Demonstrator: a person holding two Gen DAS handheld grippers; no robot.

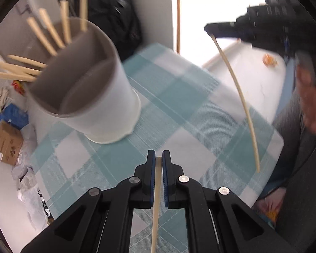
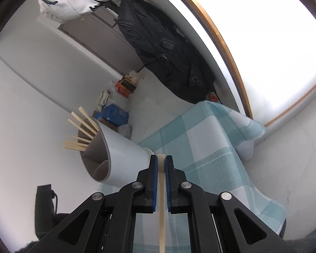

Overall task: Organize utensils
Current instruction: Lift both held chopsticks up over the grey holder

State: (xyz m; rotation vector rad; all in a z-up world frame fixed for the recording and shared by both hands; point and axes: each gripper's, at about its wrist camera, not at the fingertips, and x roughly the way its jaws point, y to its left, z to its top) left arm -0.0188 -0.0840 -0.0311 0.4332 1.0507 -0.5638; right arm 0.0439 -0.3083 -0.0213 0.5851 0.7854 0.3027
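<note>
The left tongs (image 1: 158,158) were closed on a single chopstick (image 1: 157,200), which ran back between the blue pads towards the camera. The right tongs (image 2: 161,162) were likewise closed on another chopstick (image 2: 162,200); in the left wrist view this second chopstick was seen hanging down from the right tongs over the checked cloth (image 1: 179,109) of the bench. A white holder (image 1: 107,109) with inner compartments stood on the cloth, at the left of both tongs. Several chopsticks (image 1: 50,31) were already placed in its far compartment and stuck out above the rim. A hand (image 1: 311,97) was seen, blurred, at the right edge of the left wrist view.
</note>
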